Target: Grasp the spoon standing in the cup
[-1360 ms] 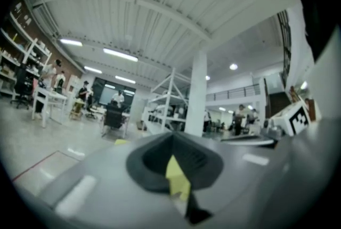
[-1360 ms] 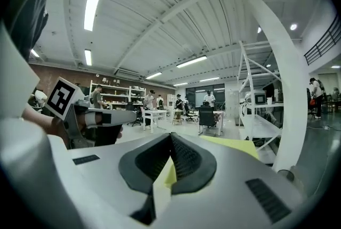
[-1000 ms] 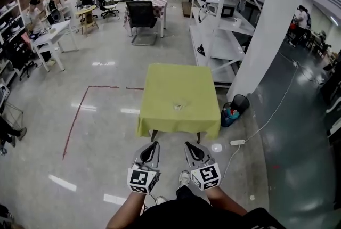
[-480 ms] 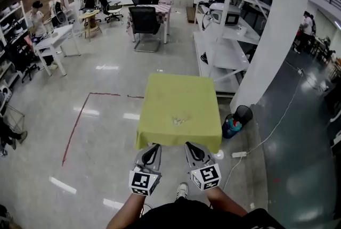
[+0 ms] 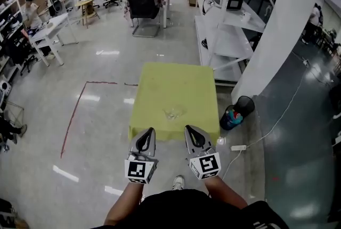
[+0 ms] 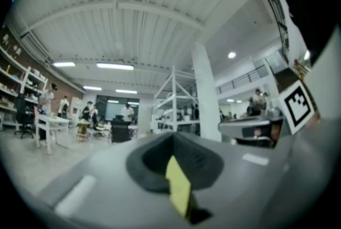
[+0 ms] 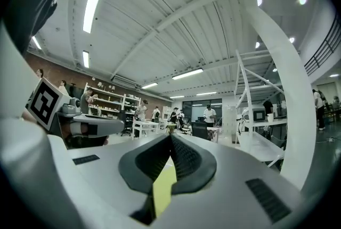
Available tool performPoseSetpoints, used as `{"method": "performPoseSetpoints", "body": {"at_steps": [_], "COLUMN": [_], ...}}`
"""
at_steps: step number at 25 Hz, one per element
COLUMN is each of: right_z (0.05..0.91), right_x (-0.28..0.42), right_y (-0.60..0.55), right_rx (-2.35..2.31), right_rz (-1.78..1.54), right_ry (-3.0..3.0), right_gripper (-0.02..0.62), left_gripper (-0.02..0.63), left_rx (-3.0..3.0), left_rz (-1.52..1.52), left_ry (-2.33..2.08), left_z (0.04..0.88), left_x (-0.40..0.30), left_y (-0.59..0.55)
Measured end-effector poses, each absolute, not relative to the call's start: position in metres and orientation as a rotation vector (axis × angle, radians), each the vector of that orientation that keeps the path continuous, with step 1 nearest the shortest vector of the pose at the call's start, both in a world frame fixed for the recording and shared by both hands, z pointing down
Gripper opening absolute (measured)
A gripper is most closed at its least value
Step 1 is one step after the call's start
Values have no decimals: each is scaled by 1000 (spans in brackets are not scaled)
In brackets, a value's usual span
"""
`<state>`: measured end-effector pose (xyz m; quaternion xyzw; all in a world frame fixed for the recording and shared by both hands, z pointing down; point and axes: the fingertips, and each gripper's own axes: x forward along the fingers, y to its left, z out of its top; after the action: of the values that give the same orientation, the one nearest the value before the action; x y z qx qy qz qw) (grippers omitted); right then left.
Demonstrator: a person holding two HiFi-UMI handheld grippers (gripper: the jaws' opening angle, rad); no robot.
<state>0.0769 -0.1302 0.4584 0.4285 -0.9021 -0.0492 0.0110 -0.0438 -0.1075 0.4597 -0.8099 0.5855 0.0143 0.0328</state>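
A small clear cup [image 5: 173, 113] stands on the yellow-green tablecloth [image 5: 176, 84], near the table's front middle; the spoon in it is too small to make out. Both grippers are held low in front of me, short of the table's near edge. My left gripper [image 5: 147, 131] [image 6: 173, 137] and my right gripper [image 5: 189, 129] [image 7: 170, 138] point at the table, jaws closed tip to tip with nothing between them. In both gripper views only a sliver of the yellow cloth shows through the notch behind the tips.
A white pillar [image 5: 279, 25] and metal shelving [image 5: 226, 36] stand right of the table. A black waste bin [image 5: 243, 104], a blue container [image 5: 229, 116] and a power strip [image 5: 238, 147] lie on the floor at the right. Chair [image 5: 143, 12], desks and people are far back.
The table has come closer and sits lower in the head view. Both grippers now show right at its near edge, still closed.
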Motion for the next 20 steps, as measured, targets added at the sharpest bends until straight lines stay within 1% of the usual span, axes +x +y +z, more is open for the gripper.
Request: {"method": "performPoseSetpoints", "body": {"at_steps": [6, 15, 20], "right_z": [460, 476, 488], "right_x": [86, 85, 70], "right_y": [-154, -192, -210], "right_rx": [1290, 1254, 1204], "right_rz": [-128, -69, -137], "right_ry": [-2850, -2852, -2825], "right_gripper": [6, 6, 6], "left_gripper": [6, 6, 6], "left_rx": [-2463, -2425, -2402], "left_rz": [34, -64, -80], "left_ry": [1886, 1974, 1948], "left_z": [464, 475, 471], "left_x": [-43, -52, -65], "left_y": [-129, -161, -178]}}
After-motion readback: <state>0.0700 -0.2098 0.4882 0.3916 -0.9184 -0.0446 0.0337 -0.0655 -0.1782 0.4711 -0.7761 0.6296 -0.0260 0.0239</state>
